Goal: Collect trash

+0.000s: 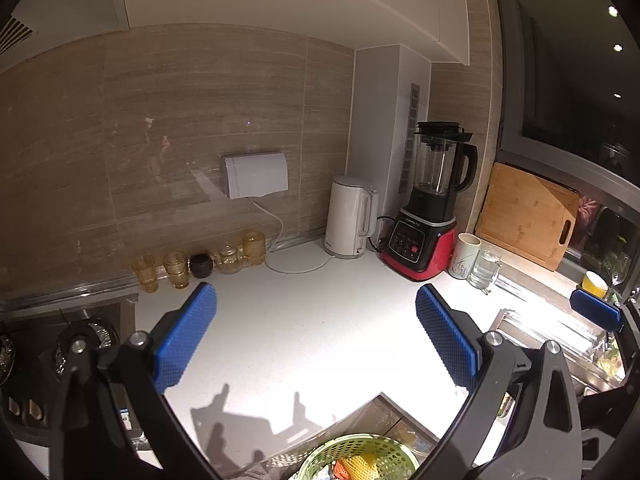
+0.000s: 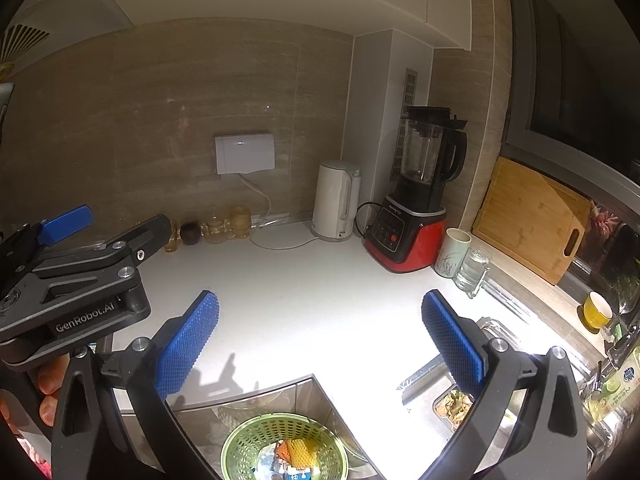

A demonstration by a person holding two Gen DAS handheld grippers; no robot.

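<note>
Both grippers hang above the white tabletop (image 2: 304,300), the left gripper (image 1: 316,336) and right gripper (image 2: 320,340) each with blue fingers (image 2: 188,344) spread wide and holding nothing. The trash (image 2: 298,454) lies in a green basket (image 2: 248,436) set in a steel bin at the tabletop's near edge. A kettle (image 2: 334,200) and blender (image 2: 416,196) stand in the far corner.
</note>
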